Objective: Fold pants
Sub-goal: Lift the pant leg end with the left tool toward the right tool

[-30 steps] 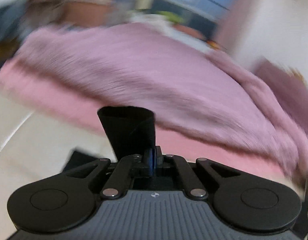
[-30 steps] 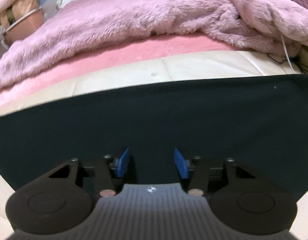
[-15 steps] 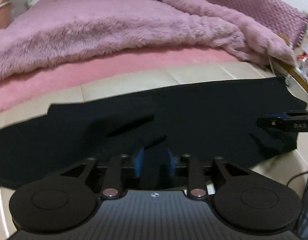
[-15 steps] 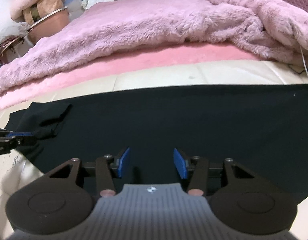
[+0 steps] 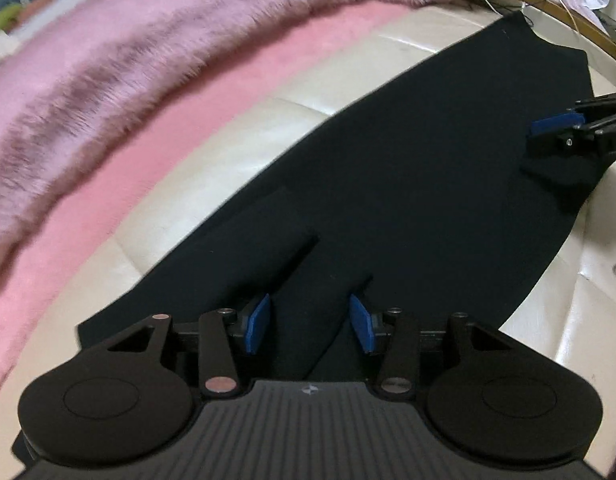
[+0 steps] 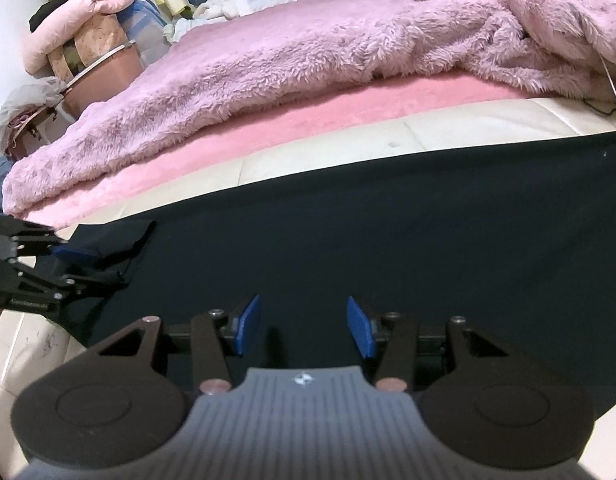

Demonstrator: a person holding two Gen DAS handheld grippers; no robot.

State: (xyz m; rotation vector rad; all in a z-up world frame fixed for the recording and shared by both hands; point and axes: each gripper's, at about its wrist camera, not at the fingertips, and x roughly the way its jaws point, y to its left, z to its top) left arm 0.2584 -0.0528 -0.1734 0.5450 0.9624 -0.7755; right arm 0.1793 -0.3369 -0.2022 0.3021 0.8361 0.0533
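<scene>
- The black pants are spread flat along the cream edge of the bed, just beside a pink sheet and a fluffy pink blanket; a narrow folded flap lies at one end.
- A second ago a bunched piece of cloth was clenched in the left gripper; now its jaws are opening, with the cloth between them but not pressed.
- The right gripper is seen with jaws released over flat cloth, as before.
- Only the right wrist view shows the cluttered chair beyond the bed.
</scene>
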